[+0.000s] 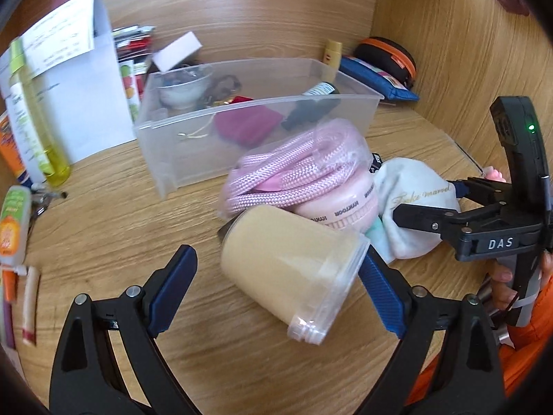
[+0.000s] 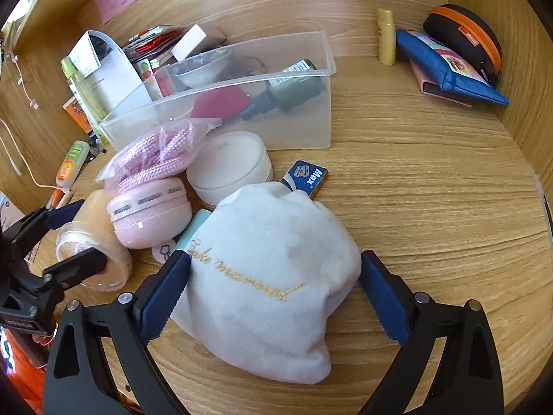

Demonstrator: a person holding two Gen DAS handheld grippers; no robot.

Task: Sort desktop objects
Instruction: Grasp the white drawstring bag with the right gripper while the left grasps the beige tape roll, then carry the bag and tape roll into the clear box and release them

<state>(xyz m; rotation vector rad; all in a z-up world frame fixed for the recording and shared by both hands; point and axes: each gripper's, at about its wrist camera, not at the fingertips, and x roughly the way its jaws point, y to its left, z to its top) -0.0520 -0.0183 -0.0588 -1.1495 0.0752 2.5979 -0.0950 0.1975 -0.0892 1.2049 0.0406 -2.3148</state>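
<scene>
A wooden desk (image 1: pixel 121 207) fills both wrist views, crowded with small things. In the left wrist view, the left gripper (image 1: pixel 276 283) rises from the bottom edge with its blue-padded jaws spread wide around a beige jar (image 1: pixel 287 269) lying on its side just below centre; the right pad looks to be against the jar's clear screw neck, the left pad stands clear of it, so nothing is clamped. Just above the jar sit a round pink case (image 1: pixel 345 204) and a pink braided cord in a clear bag (image 1: pixel 297 169). Behind them, in the upper middle, stands a clear plastic bin (image 1: pixel 193 159) holding a magenta pouch (image 1: pixel 247 126), a dark bottle (image 1: pixel 311 103) and a small bowl (image 1: pixel 183 86). At the right edge the right gripper (image 1: pixel 439 204) reaches in, held by a hand (image 1: pixel 504 287) in an orange sleeve. In the right wrist view, the right gripper (image 2: pixel 273 294) straddles a white cloth pouch (image 2: pixel 269 276) with gold script at lower centre; its jaws are spread wide, the left pad seems to brush the fabric, and the right pad stands just clear. A white round tin (image 2: pixel 230 166) and a blue staple box (image 2: pixel 306 176) lie just above the pouch. A blue zip pouch (image 2: pixel 446 69) and a black case with orange trim (image 2: pixel 463 38) rest in the upper right corner.
</scene>
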